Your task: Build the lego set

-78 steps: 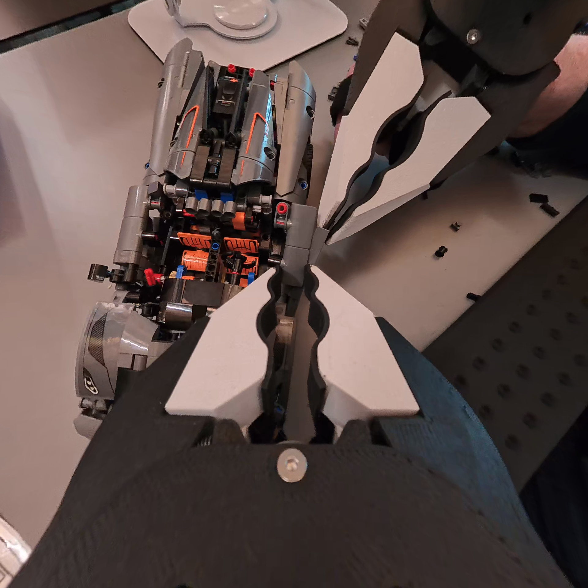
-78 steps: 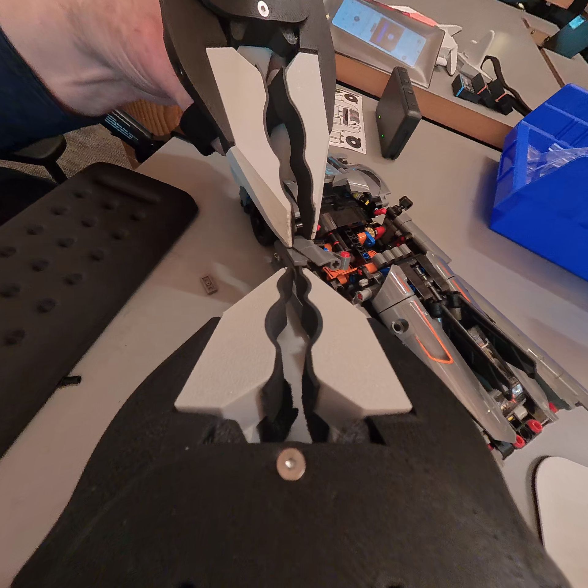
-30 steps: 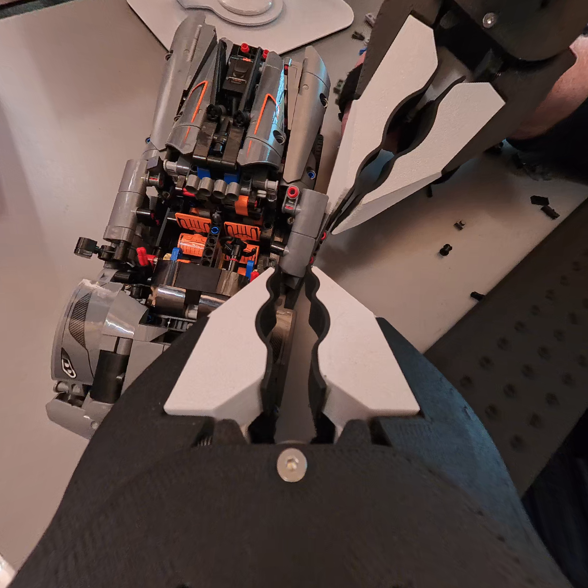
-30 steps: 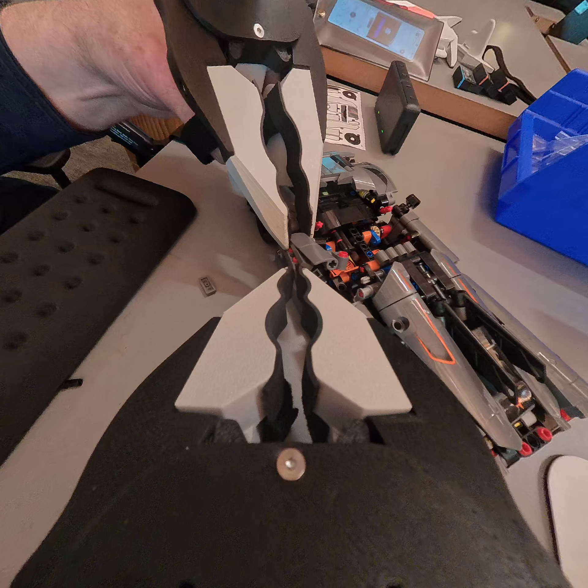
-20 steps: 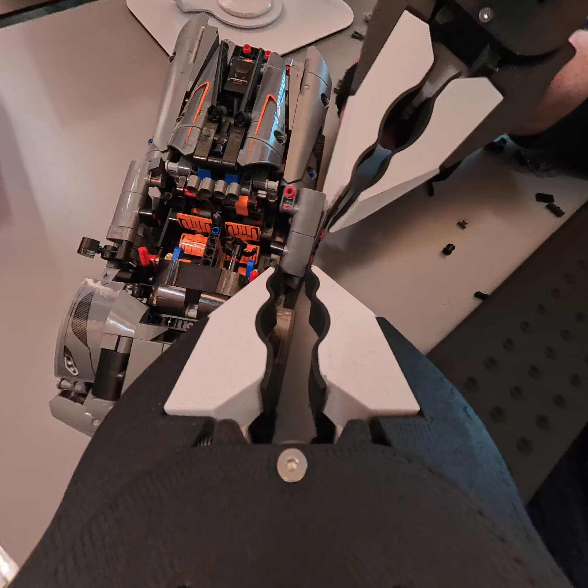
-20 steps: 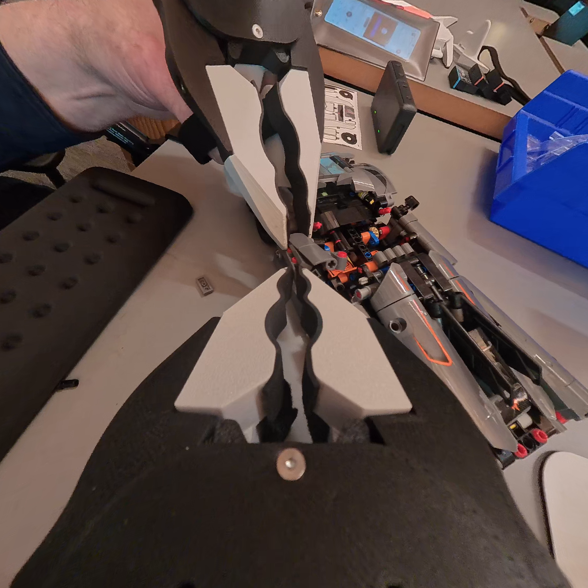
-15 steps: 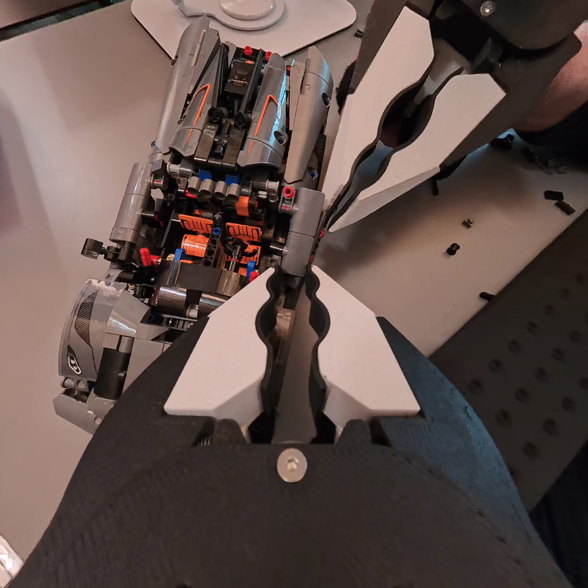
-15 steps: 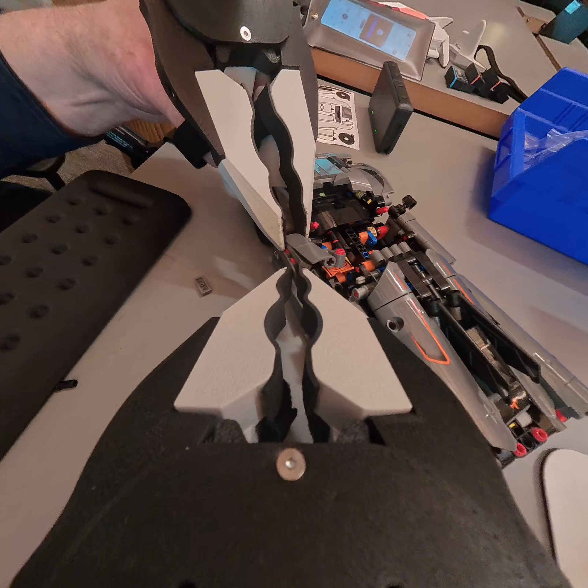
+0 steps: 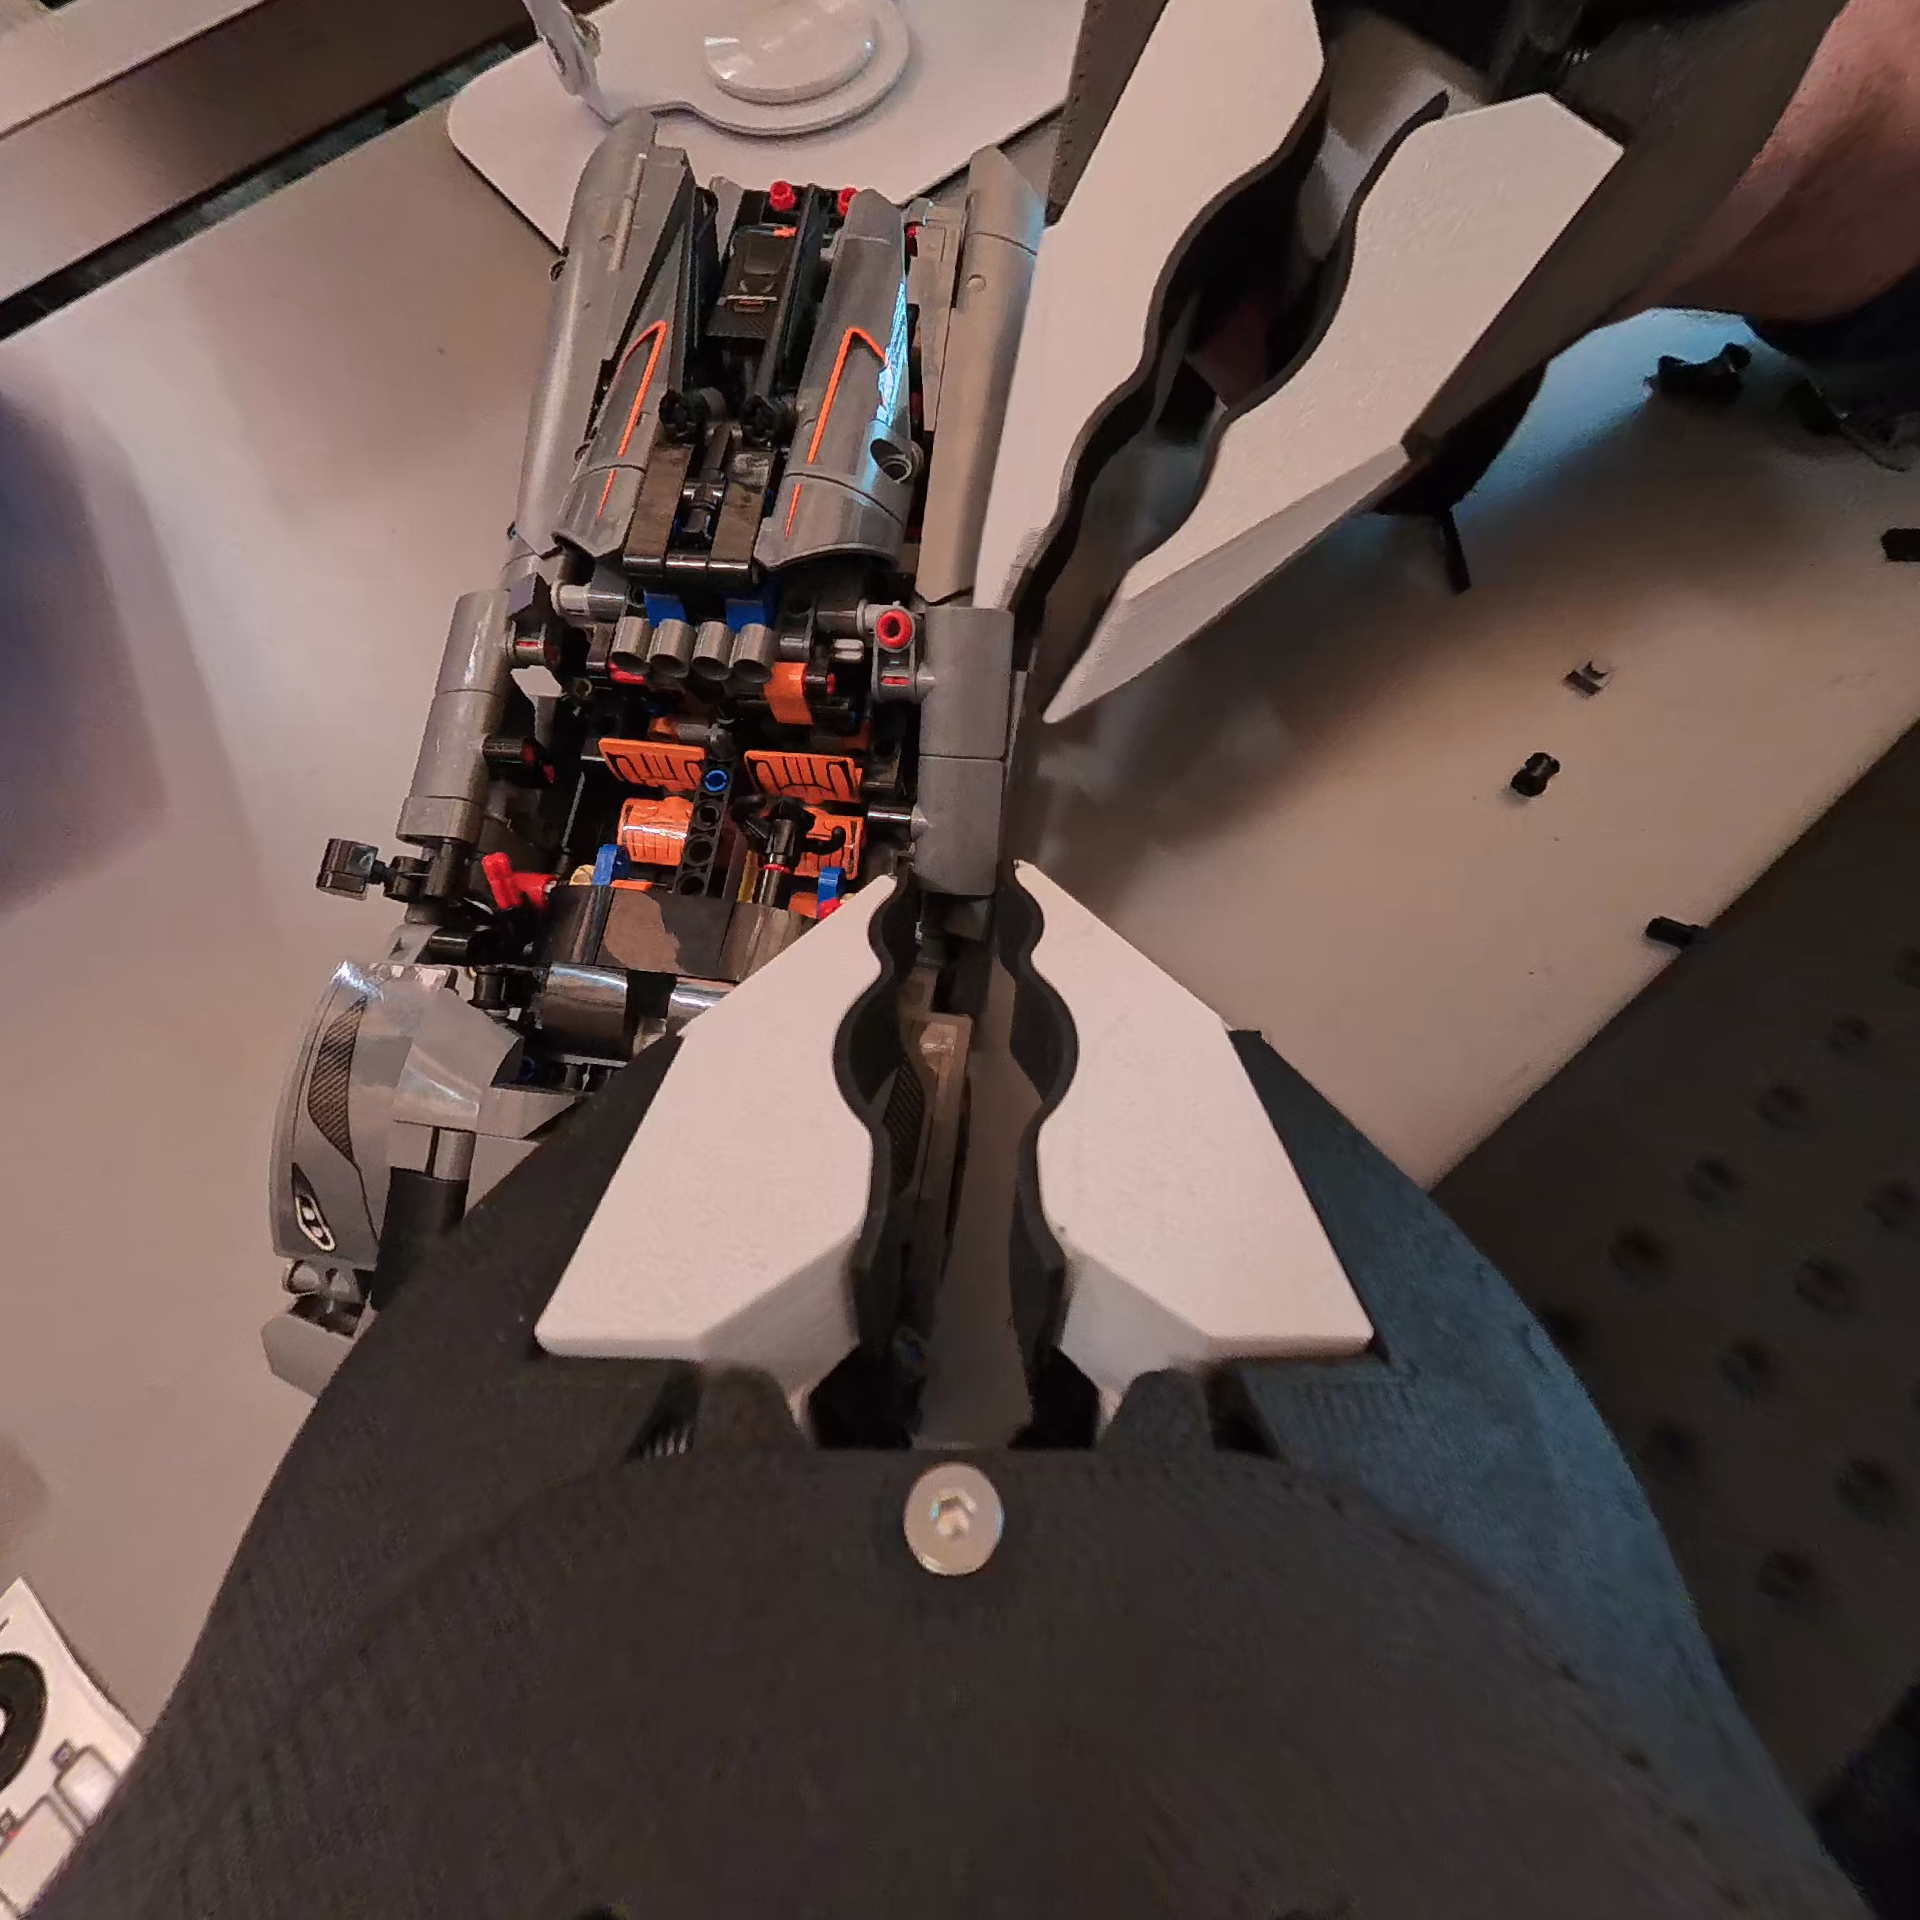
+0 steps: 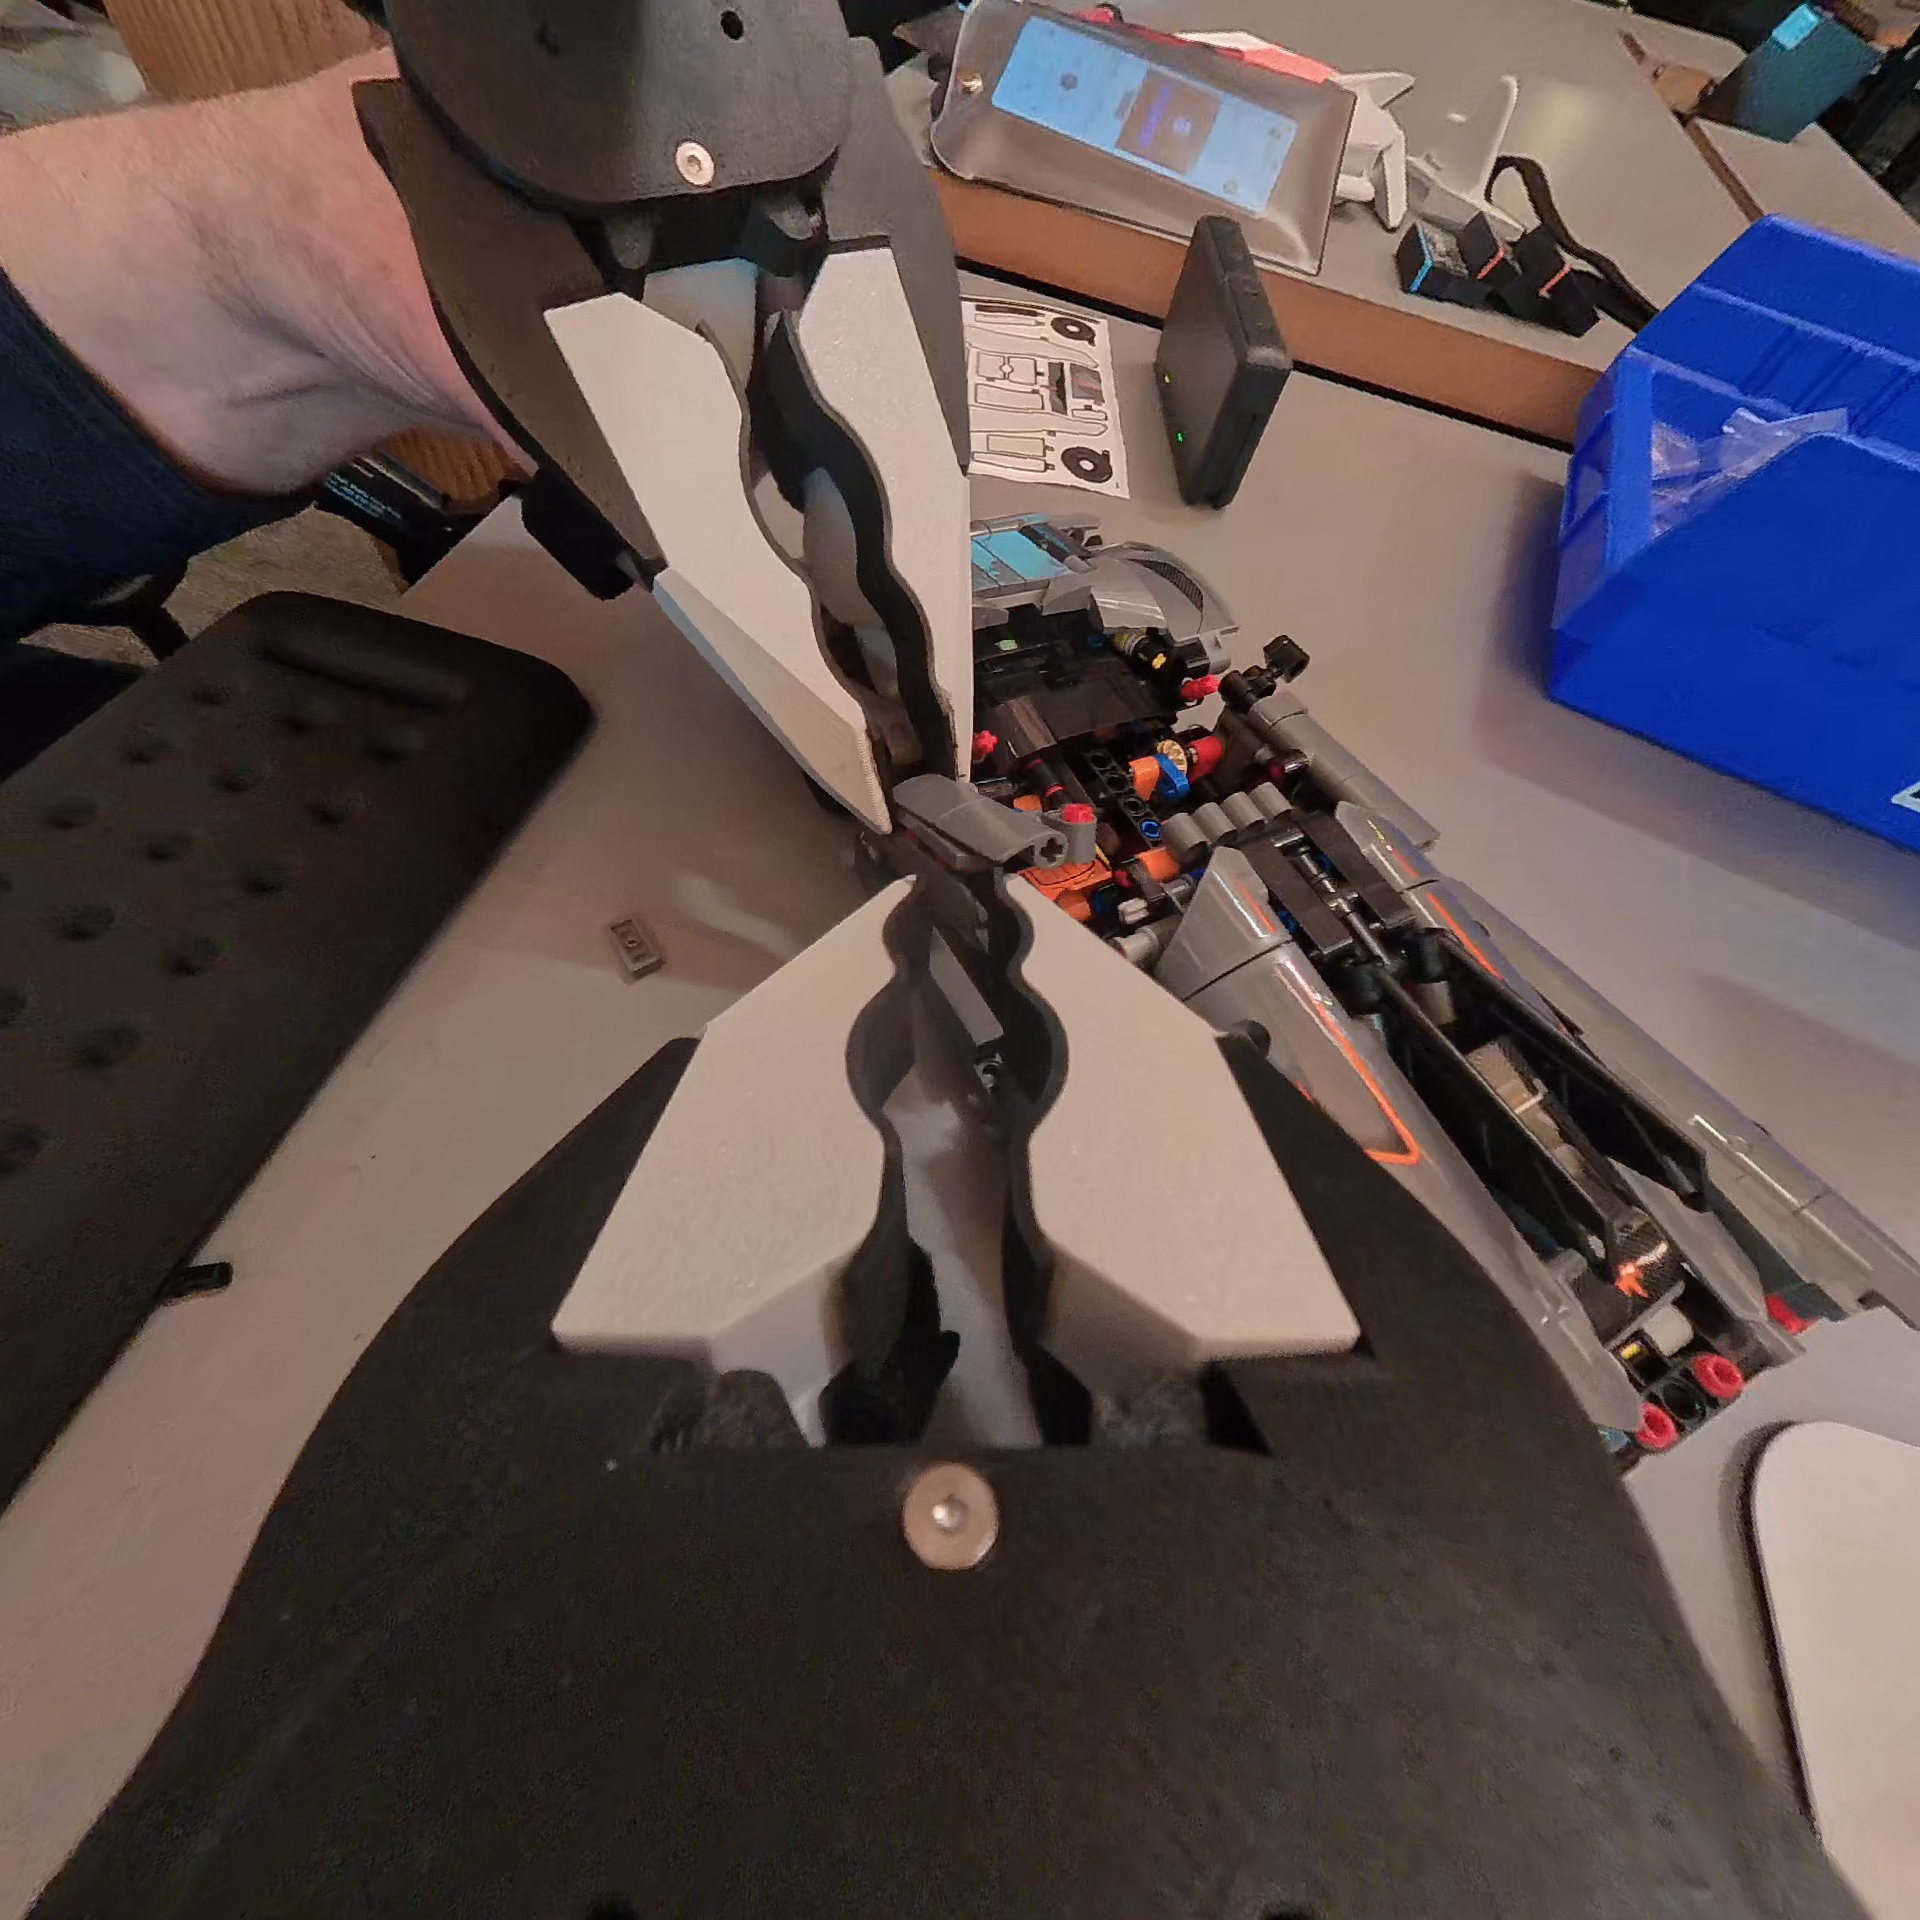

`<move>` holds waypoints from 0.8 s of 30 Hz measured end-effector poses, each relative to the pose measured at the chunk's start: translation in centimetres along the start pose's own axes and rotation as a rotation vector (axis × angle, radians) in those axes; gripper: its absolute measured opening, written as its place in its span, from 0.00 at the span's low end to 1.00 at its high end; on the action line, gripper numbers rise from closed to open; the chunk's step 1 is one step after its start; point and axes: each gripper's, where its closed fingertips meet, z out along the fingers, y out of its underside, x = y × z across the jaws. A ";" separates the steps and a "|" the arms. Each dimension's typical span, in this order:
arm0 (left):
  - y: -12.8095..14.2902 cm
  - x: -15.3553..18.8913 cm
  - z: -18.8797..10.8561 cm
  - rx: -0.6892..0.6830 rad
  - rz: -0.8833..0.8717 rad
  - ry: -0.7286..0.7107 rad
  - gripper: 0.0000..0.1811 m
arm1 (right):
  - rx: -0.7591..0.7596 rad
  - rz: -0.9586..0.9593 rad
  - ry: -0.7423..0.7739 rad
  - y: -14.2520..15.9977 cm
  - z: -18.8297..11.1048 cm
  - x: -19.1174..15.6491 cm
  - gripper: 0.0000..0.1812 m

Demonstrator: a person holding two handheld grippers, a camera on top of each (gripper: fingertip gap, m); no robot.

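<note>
You're working on a grey table (image 10: 1403, 623), a blue bin (image 10: 1756, 540) ahead-right of your right gripper (image 10: 956, 883). Both grippers are angling down, tips meeting at the car (image 9: 727, 623)'s grey side panel (image 9: 961, 769): your left gripper (image 9: 951, 883) and right are each pinching it. The car is lying slightly straighter than a moment ago.

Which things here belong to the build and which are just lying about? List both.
In the job:
- lego car
- grey side panel
- left claw
- right claw
- loose black pins

Lying about:
- blue bin
- black device
- perforated black pad
</note>
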 end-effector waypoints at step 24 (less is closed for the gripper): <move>0.0 0.0 0.0 0.025 0.043 -0.013 0.07 | 0.044 0.134 0.001 -0.9 0.6 0.2 0.06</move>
